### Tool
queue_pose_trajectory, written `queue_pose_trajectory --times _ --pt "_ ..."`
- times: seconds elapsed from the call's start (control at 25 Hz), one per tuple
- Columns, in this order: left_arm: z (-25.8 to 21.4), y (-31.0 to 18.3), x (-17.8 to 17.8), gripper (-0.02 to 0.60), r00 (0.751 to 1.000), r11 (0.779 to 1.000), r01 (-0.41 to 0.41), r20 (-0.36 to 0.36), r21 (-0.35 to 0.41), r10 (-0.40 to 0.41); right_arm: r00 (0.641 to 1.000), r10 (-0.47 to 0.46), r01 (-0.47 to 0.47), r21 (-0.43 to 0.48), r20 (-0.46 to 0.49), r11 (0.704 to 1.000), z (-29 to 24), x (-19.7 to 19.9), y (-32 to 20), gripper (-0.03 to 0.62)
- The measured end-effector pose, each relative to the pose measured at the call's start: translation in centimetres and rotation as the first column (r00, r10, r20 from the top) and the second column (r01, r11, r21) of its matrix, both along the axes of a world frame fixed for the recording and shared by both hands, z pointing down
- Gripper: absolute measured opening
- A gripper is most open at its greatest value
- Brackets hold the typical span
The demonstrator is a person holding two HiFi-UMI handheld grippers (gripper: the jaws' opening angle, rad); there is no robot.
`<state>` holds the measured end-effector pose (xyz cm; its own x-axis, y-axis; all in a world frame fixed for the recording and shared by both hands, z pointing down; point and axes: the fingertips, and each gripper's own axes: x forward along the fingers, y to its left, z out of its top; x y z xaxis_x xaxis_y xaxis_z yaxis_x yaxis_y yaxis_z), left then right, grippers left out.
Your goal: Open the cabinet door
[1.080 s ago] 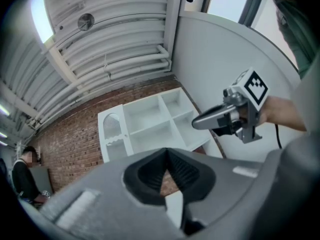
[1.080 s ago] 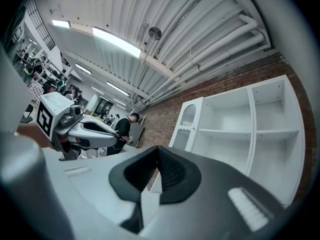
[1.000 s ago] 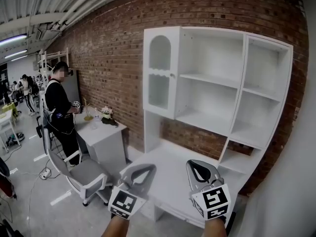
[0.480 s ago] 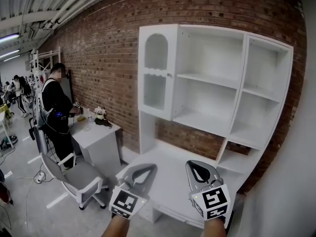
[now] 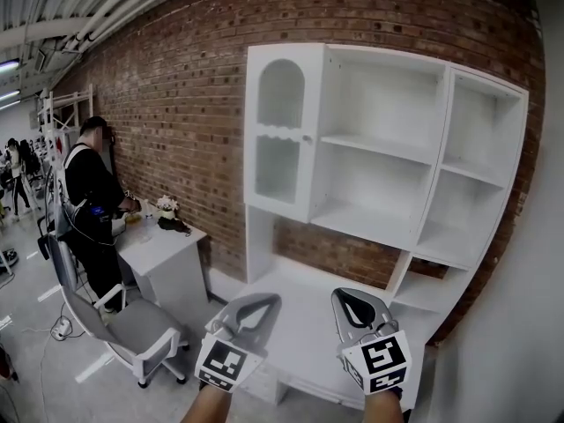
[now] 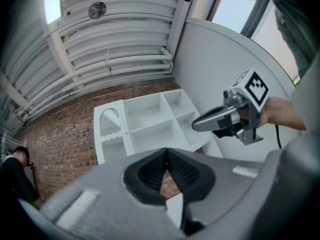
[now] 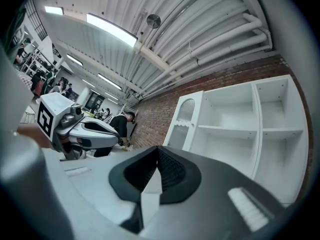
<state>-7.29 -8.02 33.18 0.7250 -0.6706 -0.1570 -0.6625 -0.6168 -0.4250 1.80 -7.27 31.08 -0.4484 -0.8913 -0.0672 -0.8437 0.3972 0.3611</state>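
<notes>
White cabinet door [image 5: 282, 130] closed; left tongs [image 5: 261, 301], right tongs [image 5: 354, 293] pinched together, empty. Office chair [image 5: 141, 324] only in head view.

Lighting: bright, even indoor light. Source: ceiling strip lamps [image 7: 111, 30] at 10 o'clock in my right tool's view, with mild glare. White cabinet [image 5: 379, 148]: soft shadows inside its shelves. Optics: strong fisheye bend; dark vignette at both tool views' rims. Focus: my left tool [image 6: 166, 151] and right tool [image 7: 157, 148] blur close up.
</notes>
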Motion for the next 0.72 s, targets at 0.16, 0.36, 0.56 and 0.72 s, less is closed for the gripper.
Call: queue_pose_trajectory --times 0.16,0.36,0.56,0.72 --pt "0.1 -1.5 -1.2 0.002 1.0 1.0 -0.027 -0.006 0.001 0.027 1.0 0.023 -0.023 -0.001 0.002 1.0 0.1 -1.2 -1.2 0.005" --pt "0.5 -3.5 -1.1 0.002 0.998 0.998 -0.057 -0.012 -0.011 0.057 0.999 0.051 -0.051 -0.009 -0.004 0.999 0.2 -1.3 -2.8 0.005" --pt "0.7 -5.4 -0.2 0.002 0.998 0.998 -0.057 -0.012 -0.027 0.057 0.999 0.049 -0.05 -0.019 -0.007 0.999 0.2 -0.6 -4.8 0.005" --pt "1.1 -6.3 0.8 0.001 0.999 0.999 -0.04 -0.005 -0.034 0.04 1.0 0.024 -0.024 -0.023 -0.009 0.999 0.4 0.2 -6.0 0.005"
